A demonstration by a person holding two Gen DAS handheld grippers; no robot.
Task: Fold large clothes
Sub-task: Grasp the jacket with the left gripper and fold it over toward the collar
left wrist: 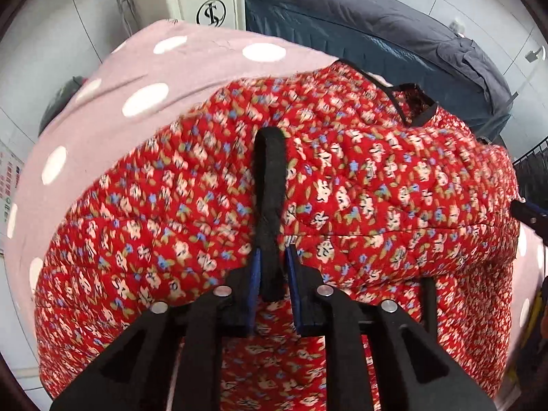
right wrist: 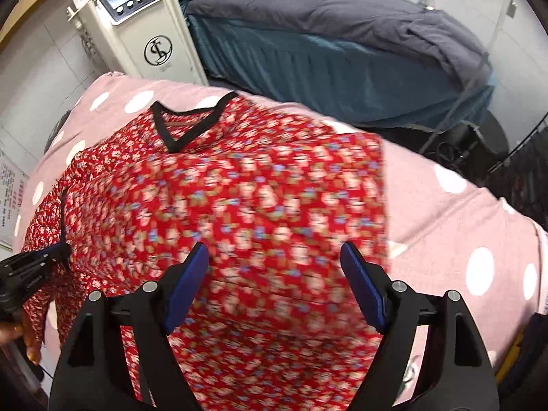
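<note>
A large red floral garment [left wrist: 359, 188] with black trim lies spread on a pink cloth with white dots [left wrist: 137, 68]. My left gripper [left wrist: 272, 257] is shut on the garment's black-trimmed cuff [left wrist: 270, 185], which stands up between the blue pads. In the right wrist view the garment [right wrist: 257, 205] shows its black V-neck [right wrist: 181, 130] at the far side. My right gripper [right wrist: 274, 257] is open and empty, just above the garment's middle. The left gripper [right wrist: 51, 253] shows at the left edge, holding the trimmed edge.
A white machine with a round logo [right wrist: 150, 34] stands behind the pink surface. A bed with a dark grey cover [right wrist: 342, 34] and blue skirt lies behind to the right. A black wire basket [right wrist: 527, 171] is at the right edge.
</note>
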